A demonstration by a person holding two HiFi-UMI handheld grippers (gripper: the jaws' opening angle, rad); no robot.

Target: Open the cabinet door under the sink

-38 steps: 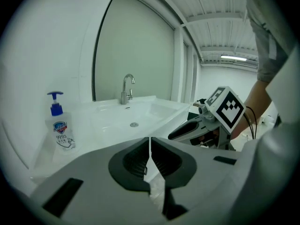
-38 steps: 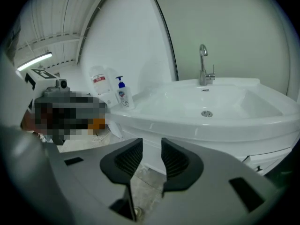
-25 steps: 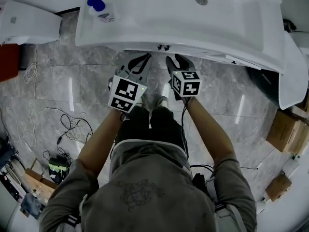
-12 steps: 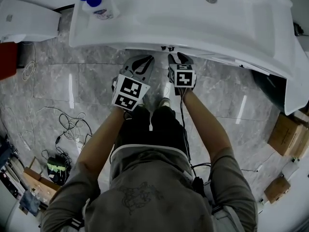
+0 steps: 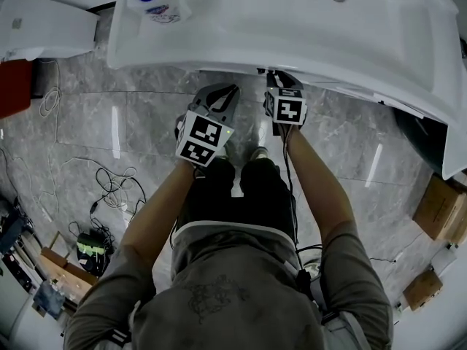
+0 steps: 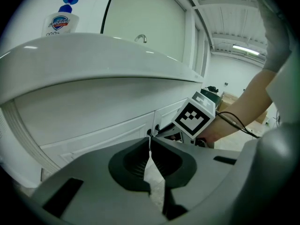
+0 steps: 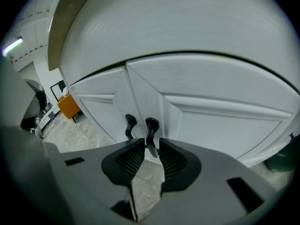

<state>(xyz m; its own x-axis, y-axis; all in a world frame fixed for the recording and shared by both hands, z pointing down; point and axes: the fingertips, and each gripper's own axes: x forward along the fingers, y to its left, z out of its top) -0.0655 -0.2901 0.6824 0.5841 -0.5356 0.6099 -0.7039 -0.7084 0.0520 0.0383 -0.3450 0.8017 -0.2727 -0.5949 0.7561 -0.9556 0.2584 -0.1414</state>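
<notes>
Under the sink (image 5: 241, 28) both cabinet doors (image 7: 220, 111) sit shut; the right gripper (image 7: 151, 146) has just been narrowing its jaws round the right handle (image 7: 151, 127) at the middle seam, not yet pinching it; the left gripper (image 6: 149, 142), just to its left, is closed on nothing.

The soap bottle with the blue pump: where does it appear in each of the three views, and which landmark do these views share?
Head view: the soap bottle is at the top edge, left of centre, on the left end of the sink.
Left gripper view: the bottle is at the top left, behind the sink's rim.
Right gripper view: not in it.
Shared landmark: the white sink, seen from above in the head view and from below in both gripper views.
</notes>
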